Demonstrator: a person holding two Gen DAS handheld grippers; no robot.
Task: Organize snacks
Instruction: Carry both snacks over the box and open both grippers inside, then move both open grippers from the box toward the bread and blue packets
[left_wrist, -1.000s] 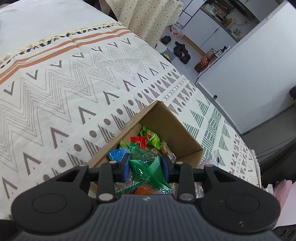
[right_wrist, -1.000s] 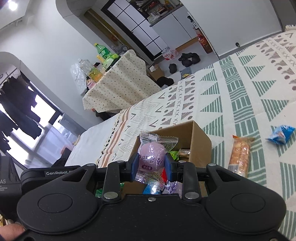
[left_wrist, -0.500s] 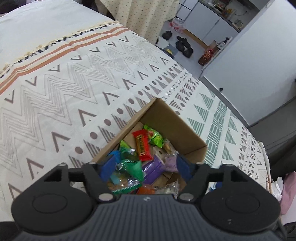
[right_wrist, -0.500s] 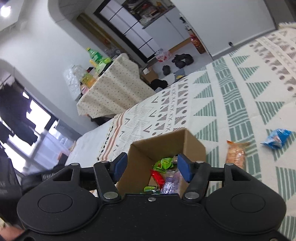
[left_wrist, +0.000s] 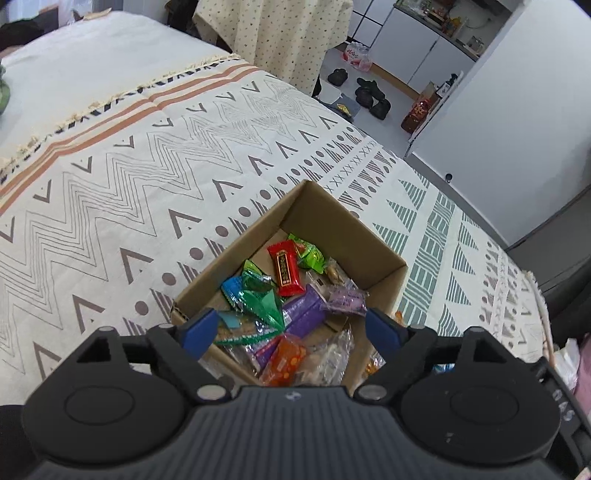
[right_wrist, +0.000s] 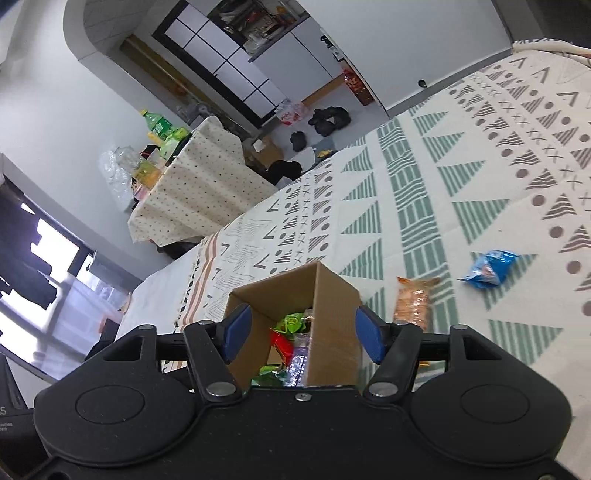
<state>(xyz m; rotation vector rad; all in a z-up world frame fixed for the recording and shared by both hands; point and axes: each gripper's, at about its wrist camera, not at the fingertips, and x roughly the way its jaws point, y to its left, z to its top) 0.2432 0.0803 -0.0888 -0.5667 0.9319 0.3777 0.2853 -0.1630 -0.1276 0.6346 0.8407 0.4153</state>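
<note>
An open cardboard box (left_wrist: 343, 225) stands on the patterned cloth and holds several wrapped snacks, among them a red bar (left_wrist: 285, 266), a green packet (left_wrist: 260, 301) and a purple pouch (left_wrist: 345, 300). My left gripper (left_wrist: 291, 328) is open and empty just above the box's near side. My right gripper (right_wrist: 303, 330) is open and empty over the same box (right_wrist: 332, 299). An orange cracker pack (right_wrist: 413, 302) and a blue packet (right_wrist: 489, 267) lie on the cloth right of the box.
The patterned cloth (left_wrist: 129, 177) covers the whole surface around the box. A dotted-cloth table with bottles (right_wrist: 192, 184) stands beyond the far edge. Shoes (left_wrist: 369, 96) lie on the floor past it.
Both grippers have opened. The green packet has dropped from the left one and the purple pouch from the right one into the box. Both have drawn back a little.
</note>
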